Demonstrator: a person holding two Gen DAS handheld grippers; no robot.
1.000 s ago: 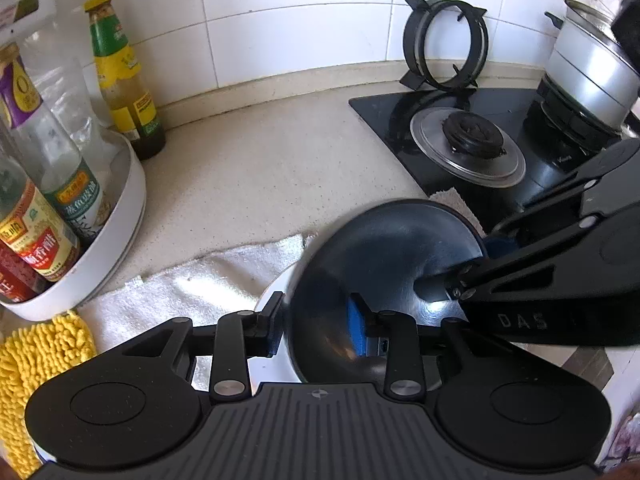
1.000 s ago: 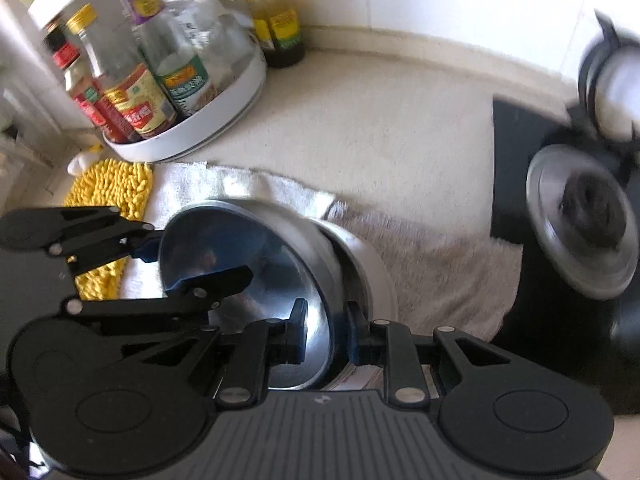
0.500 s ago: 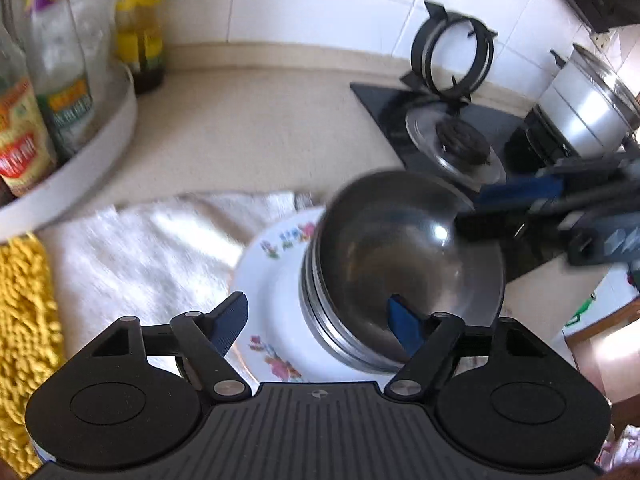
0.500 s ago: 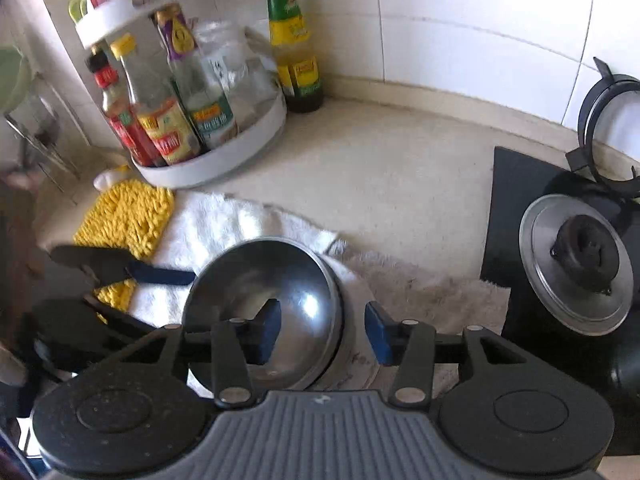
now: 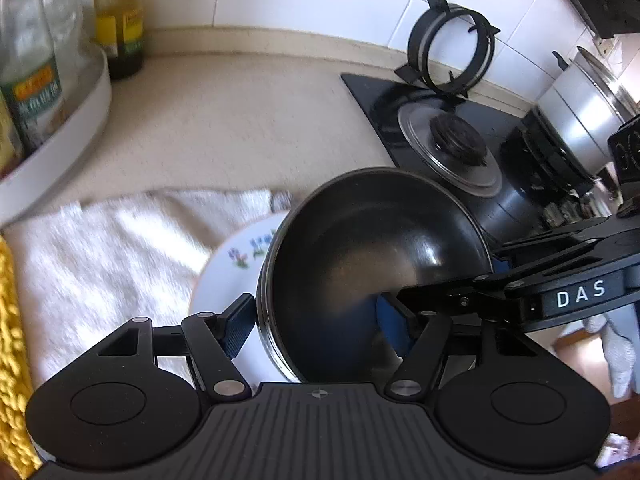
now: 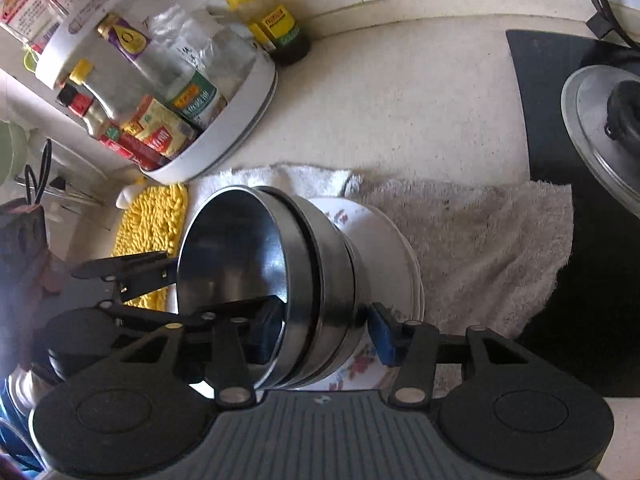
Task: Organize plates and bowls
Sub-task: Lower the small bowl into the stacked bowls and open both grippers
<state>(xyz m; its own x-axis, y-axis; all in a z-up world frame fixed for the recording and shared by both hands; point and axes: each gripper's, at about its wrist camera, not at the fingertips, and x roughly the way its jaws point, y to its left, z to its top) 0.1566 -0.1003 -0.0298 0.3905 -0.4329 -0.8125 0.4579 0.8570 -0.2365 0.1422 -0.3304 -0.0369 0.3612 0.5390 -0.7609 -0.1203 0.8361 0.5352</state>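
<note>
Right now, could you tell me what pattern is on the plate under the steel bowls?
The plate is white with small coloured flower sprigs around its rim, clearest in the right wrist view.

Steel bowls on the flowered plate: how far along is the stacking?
Done: the steel bowls sit nested on the flowered plates, on the towel. In hand: both claws straddle the stack's rim, left claw closing, right claw not gripping. Left: moving the stack elsewhere, if intended.

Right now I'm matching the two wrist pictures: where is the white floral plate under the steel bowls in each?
Left wrist: white floral plate lower centre-left, peeking left of the nested steel bowls.
Right wrist: the plate at centre, right of the bowls.
Shared landmark: round burner cap on the black stove.
</note>
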